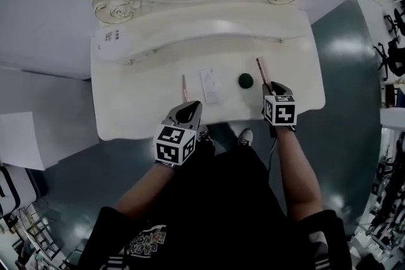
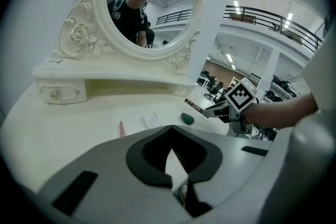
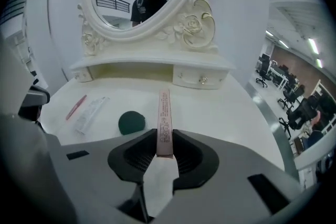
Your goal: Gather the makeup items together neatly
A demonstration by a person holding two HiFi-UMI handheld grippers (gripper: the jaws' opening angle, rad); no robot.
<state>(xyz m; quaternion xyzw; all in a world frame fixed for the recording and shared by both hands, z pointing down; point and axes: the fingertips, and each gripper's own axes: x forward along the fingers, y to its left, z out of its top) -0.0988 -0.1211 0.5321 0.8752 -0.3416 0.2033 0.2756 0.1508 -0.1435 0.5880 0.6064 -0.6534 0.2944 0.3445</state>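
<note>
Plainly we are early on: our right gripper (image 1: 274, 89) clamps the pink box (image 1: 262, 69) beside the green puff (image 1: 245, 80), our left gripper (image 1: 188, 112) is closed empty, and sachet (image 1: 209, 86) and pink stick (image 1: 184, 88) lie apart on the counter (image 1: 139, 117).

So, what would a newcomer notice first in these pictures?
The ornate white mirror over the white table catches the eye first. Next comes the right gripper at the table's right front, shut on a slim pink box. To its left lie a green puck, a clear sachet and a pink stick.
</note>
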